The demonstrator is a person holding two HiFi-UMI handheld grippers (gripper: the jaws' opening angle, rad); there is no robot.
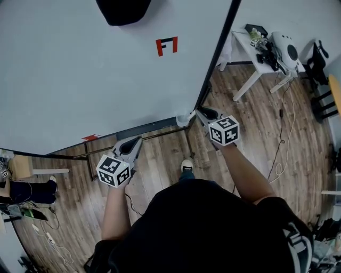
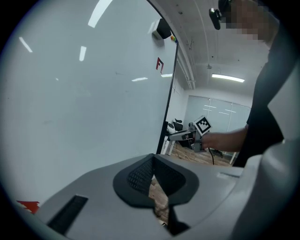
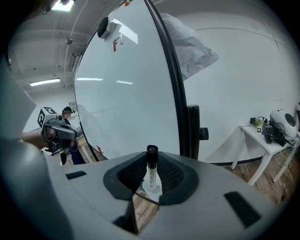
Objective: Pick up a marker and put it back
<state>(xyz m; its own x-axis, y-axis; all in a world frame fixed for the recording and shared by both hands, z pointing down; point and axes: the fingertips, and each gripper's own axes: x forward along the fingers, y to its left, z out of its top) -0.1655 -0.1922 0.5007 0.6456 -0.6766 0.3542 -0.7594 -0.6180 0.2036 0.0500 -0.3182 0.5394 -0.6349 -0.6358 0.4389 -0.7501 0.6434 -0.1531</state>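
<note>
A marker [image 3: 151, 165] with a black cap and white body stands upright in a small white holder [image 3: 153, 189] at the whiteboard's lower right corner. My right gripper [image 3: 151, 174] has a pad on each side of it and looks shut on the marker. In the head view the right gripper [image 1: 199, 112] points at that holder [image 1: 184, 118]; the marker itself is too small to make out there. My left gripper [image 1: 138, 140] hovers below the board's bottom edge, shut and empty [image 2: 154, 182].
The big whiteboard [image 1: 106, 80] carries a red mark [image 1: 166, 46] and a black object [image 1: 123, 10] at its top. Its black frame edge [image 1: 219, 53] runs down to the holder. A white table [image 1: 244, 47] with gear stands at right. Cables lie on the wooden floor [image 1: 281, 154].
</note>
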